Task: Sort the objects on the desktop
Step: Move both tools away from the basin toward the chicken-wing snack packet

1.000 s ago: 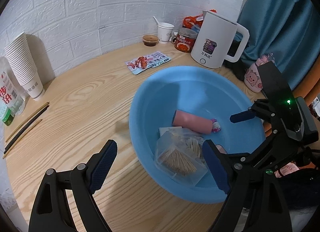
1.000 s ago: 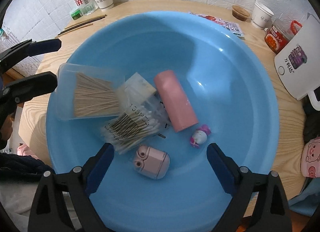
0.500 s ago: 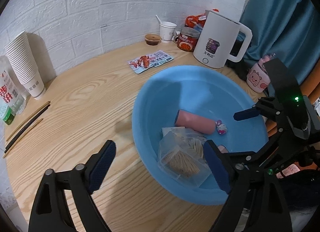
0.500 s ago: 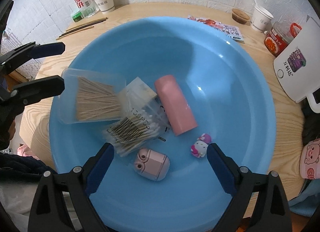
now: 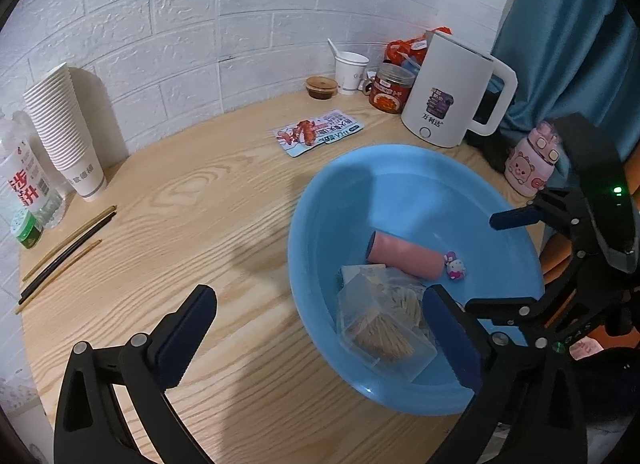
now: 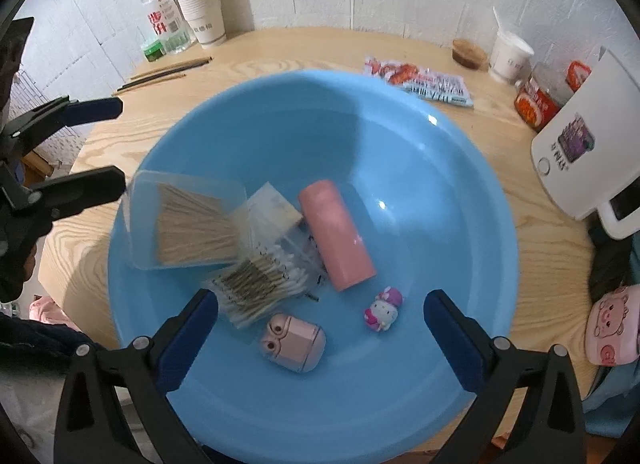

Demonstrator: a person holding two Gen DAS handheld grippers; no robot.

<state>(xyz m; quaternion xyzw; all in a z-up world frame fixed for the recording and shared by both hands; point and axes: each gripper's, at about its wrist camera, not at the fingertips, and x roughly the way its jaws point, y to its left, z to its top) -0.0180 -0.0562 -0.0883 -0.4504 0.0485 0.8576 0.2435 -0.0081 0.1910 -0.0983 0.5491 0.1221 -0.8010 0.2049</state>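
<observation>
A blue basin (image 6: 460, 168) is placed on the wooden desk (image 5: 192, 216), toward its right side. The sorted objects are contained in the basin: a clear box of toothpicks (image 6: 188, 224) against the left wall, a bag of cotton swabs (image 6: 264, 280) just beside it, a pink cylinder (image 6: 336, 234) lying flat near the centre, a small cat figurine (image 6: 382, 310) and a pink earbud case (image 6: 294, 342) near the front.

The right gripper (image 6: 320, 324) is held above the basin, pointing steeply down. Its jaws are opening and stand wide; the earbud case and the figurine are seen between them, but nothing is gripped.

The left gripper (image 5: 320, 328) is positioned over the basin's left rim. Its jaws are likewise opening, wide apart, with nothing held; the toothpick box is seen between them.

Outside the basin, a white kettle (image 5: 452, 92), a stack of paper cups (image 5: 64, 132), chopsticks (image 5: 64, 252) and a snack packet (image 5: 318, 132) are located on the desk.
</observation>
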